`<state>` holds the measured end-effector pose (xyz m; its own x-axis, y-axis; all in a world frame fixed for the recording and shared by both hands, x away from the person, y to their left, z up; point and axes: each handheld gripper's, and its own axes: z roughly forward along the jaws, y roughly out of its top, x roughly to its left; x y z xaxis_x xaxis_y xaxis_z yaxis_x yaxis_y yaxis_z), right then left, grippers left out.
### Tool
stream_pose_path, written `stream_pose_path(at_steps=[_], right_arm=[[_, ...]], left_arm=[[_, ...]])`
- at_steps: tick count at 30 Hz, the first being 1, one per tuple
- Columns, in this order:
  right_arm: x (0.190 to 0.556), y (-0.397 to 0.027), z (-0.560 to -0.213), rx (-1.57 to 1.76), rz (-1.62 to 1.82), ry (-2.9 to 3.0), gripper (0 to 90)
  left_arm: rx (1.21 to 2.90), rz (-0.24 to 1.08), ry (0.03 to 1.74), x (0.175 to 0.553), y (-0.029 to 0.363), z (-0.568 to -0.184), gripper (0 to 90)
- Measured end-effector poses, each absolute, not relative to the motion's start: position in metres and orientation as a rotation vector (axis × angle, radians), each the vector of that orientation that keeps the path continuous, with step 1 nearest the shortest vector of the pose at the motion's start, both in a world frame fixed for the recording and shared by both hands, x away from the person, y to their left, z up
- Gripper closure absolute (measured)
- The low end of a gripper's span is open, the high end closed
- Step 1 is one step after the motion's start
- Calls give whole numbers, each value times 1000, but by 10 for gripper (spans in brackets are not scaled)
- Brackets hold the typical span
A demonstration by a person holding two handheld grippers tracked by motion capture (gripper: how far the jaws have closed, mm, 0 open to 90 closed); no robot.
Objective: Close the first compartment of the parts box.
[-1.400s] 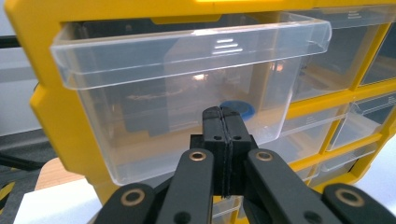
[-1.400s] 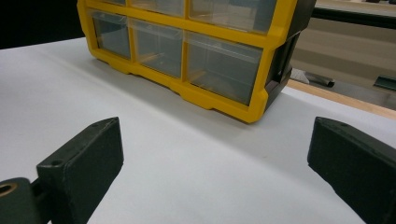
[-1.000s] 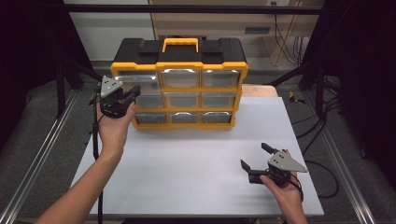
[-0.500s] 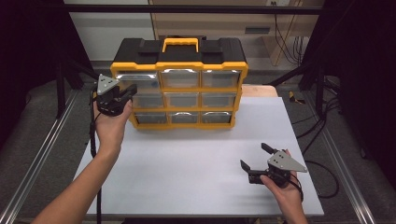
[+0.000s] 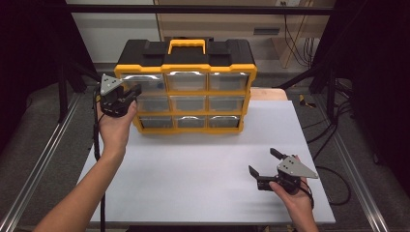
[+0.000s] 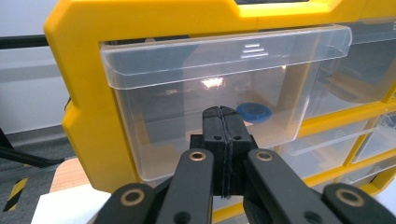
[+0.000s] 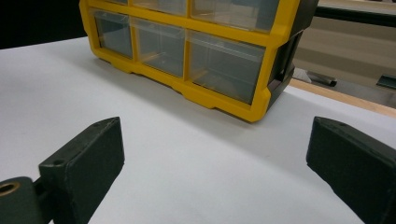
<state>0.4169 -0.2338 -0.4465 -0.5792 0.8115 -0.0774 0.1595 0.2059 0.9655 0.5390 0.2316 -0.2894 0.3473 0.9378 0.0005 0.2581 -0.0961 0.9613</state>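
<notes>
A yellow and black drawer organizer (image 5: 186, 65) with clear drawers stands at the back of the white table (image 5: 193, 169). My left gripper (image 5: 134, 91) is held at its left side, in front of the top-left drawer (image 6: 224, 70). The jaws are shut with nothing between them (image 6: 222, 112), tips close to the drawer front; I cannot tell if they touch it. A small blue round thing (image 6: 253, 112) lies inside that drawer. My right gripper (image 5: 262, 160) rests low over the table's front right, open and empty (image 7: 215, 163), and points toward the organizer (image 7: 196, 42).
The organizer has a yellow carry handle (image 5: 186, 44) on top. A wooden edge (image 5: 268, 93) shows behind the table at right. Cables (image 5: 333, 174) trail off the table's right side. Metal rails (image 5: 43, 159) run along both sides of the table.
</notes>
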Motion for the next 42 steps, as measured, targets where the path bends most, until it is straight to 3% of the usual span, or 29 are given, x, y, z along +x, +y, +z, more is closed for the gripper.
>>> stream_pose_path(at_steps=[42], right_arm=[[417,-234,-446,890,1394,1886,43]], left_arm=[[1597,875,1087,552,221,-287,899]])
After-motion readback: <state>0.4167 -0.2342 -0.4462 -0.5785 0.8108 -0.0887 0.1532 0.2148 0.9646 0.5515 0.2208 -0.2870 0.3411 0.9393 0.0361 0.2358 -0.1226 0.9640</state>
